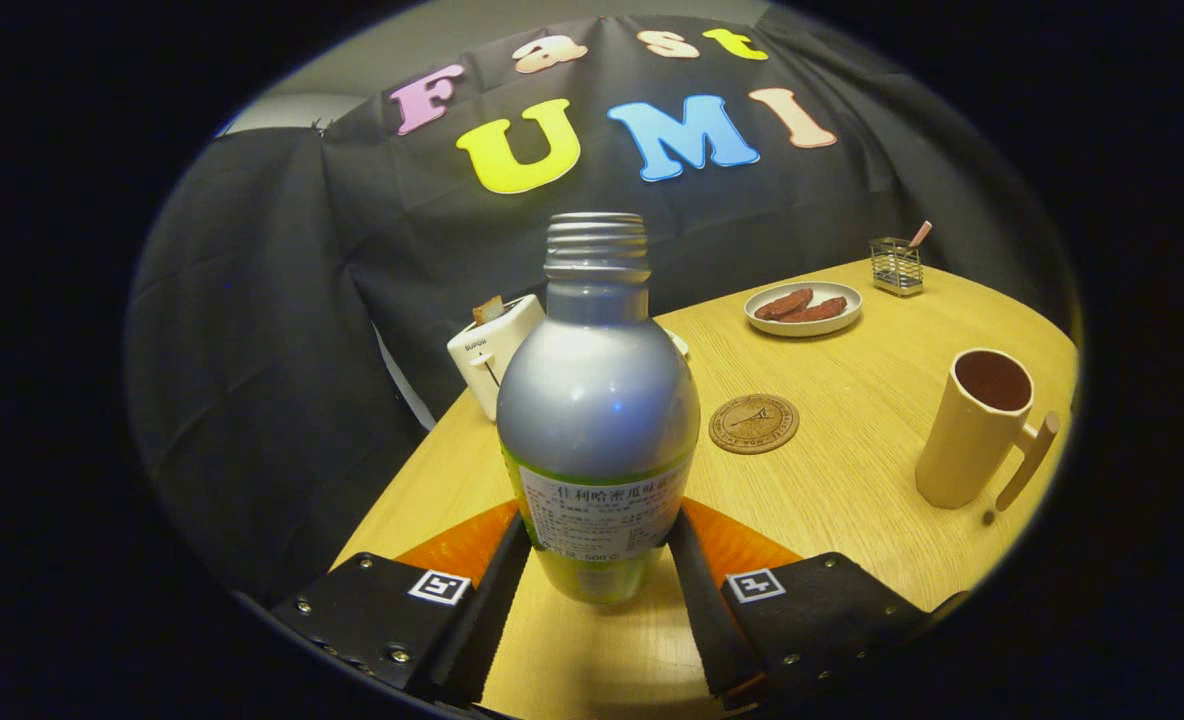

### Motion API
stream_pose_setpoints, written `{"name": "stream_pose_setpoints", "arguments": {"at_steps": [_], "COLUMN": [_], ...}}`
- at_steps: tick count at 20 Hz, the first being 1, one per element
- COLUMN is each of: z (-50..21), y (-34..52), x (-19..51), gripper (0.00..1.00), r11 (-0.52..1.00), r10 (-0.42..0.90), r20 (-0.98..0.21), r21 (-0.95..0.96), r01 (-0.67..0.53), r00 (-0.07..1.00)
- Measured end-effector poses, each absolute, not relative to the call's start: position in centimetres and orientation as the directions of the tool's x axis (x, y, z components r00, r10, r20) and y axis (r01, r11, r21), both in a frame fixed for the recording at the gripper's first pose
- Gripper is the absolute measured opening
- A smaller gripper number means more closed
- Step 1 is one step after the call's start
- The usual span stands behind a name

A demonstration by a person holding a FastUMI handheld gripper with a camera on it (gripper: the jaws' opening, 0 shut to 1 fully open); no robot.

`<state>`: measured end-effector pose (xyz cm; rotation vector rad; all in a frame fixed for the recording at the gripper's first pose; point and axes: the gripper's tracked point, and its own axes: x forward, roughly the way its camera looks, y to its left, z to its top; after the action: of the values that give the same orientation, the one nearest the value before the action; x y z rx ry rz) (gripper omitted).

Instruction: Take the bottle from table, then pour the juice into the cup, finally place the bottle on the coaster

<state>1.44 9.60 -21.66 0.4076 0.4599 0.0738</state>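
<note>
Wooden, light-grained tabletop (852, 470) against black cloth wall. Item 1: claw (600, 560), both fingers (497, 590) pressed on the lower body of an upright silver bottle with green base, paper label and uncapped threaded neck (597, 400); the bottle's base appears clear of the wood. Item 2: round cork coaster (753, 423), just beyond the bottle to its right. Item 3: cream mug with handle (977, 428), farther right. Item 4: white toaster (492, 350), behind the bottle. Item 5: white plate with reddish-brown food (803, 307). Item 6: wire holder (896, 266), farthest.
</note>
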Motion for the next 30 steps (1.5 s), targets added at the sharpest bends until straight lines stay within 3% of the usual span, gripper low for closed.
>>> {"name": "stream_pose_setpoints", "arguments": {"at_steps": [17, 30], "z": [-21.6, -23.4], "y": [3.0, 1.4], "x": [1.0, 0.6], "gripper": [0.78, 0.77], "r11": [0.725, 0.431], "r10": [0.146, 0.231], "r20": [-0.377, -0.386], "r21": [0.670, 0.863], "r01": [0.161, 0.262], "r00": [0.915, 0.893]}}
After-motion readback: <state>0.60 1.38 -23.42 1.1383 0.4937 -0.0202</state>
